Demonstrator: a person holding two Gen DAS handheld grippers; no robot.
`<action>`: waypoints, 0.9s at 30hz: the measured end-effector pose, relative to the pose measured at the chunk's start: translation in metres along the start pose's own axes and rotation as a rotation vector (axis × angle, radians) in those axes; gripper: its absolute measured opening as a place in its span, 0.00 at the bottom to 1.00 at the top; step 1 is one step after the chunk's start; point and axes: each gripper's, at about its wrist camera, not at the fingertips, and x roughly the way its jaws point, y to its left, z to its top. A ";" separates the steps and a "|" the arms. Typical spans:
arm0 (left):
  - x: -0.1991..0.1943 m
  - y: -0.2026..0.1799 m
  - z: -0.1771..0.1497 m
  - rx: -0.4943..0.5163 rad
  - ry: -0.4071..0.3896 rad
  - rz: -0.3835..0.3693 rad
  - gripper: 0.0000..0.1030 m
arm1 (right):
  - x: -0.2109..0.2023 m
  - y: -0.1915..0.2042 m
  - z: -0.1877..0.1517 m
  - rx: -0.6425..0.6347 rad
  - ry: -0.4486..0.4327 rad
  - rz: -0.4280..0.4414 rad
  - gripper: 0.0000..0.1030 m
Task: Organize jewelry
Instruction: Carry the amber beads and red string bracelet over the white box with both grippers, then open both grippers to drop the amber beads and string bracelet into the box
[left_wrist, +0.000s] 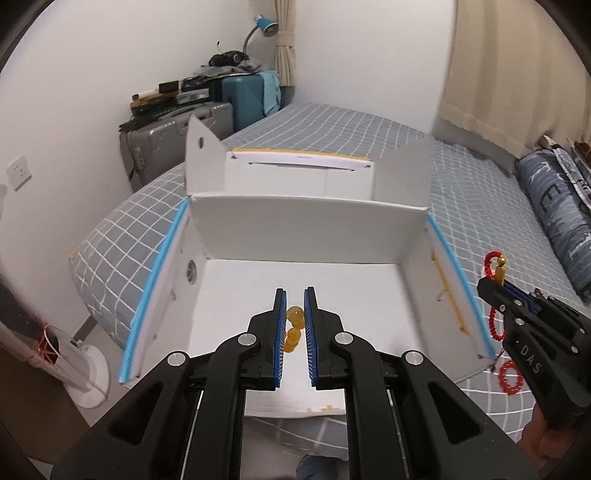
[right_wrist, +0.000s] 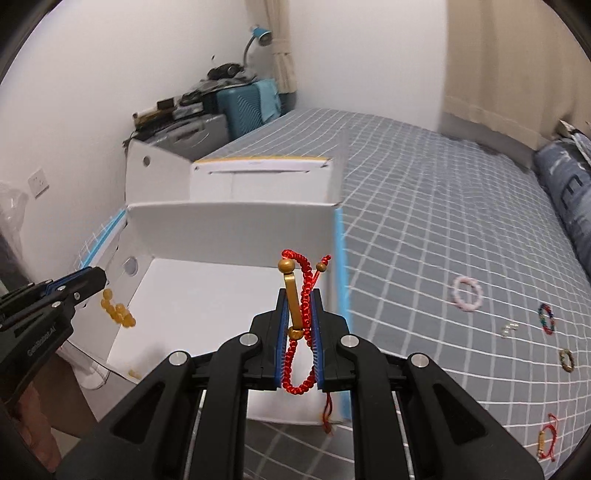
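An open white cardboard box (left_wrist: 303, 229) (right_wrist: 229, 229) with blue edge strips sits on a grey checked bed. My left gripper (left_wrist: 294, 295) is shut on an amber bead bracelet (left_wrist: 294, 326) and hangs over the box floor; in the right wrist view that left gripper (right_wrist: 99, 277) shows at the box's left wall with the amber bead bracelet (right_wrist: 118, 312) dangling. My right gripper (right_wrist: 298, 295) is shut on a red cord bracelet with a gold tube (right_wrist: 295, 302), just at the box's right wall. In the left wrist view the right gripper (left_wrist: 493, 286) holds the red cord bracelet (left_wrist: 495, 266) beside the box.
Several bracelets lie on the bedspread (right_wrist: 424, 221) to the right: a pink one (right_wrist: 468, 291), a dark multicoloured one (right_wrist: 546, 318), a brownish one (right_wrist: 566, 359), another red cord one (right_wrist: 547, 435). A red bead ring (left_wrist: 511, 377) lies near the box. Suitcases (left_wrist: 177, 144) stand by the wall; pillow (left_wrist: 554, 206) at right.
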 end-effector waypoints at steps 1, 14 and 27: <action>0.002 0.003 0.000 -0.001 0.005 0.002 0.09 | 0.006 0.006 0.000 -0.005 0.008 0.004 0.10; 0.042 0.019 -0.008 -0.005 0.079 0.025 0.09 | 0.071 0.040 -0.008 -0.016 0.147 0.040 0.10; 0.063 0.031 -0.018 -0.015 0.138 0.051 0.12 | 0.097 0.052 -0.015 -0.007 0.208 0.043 0.19</action>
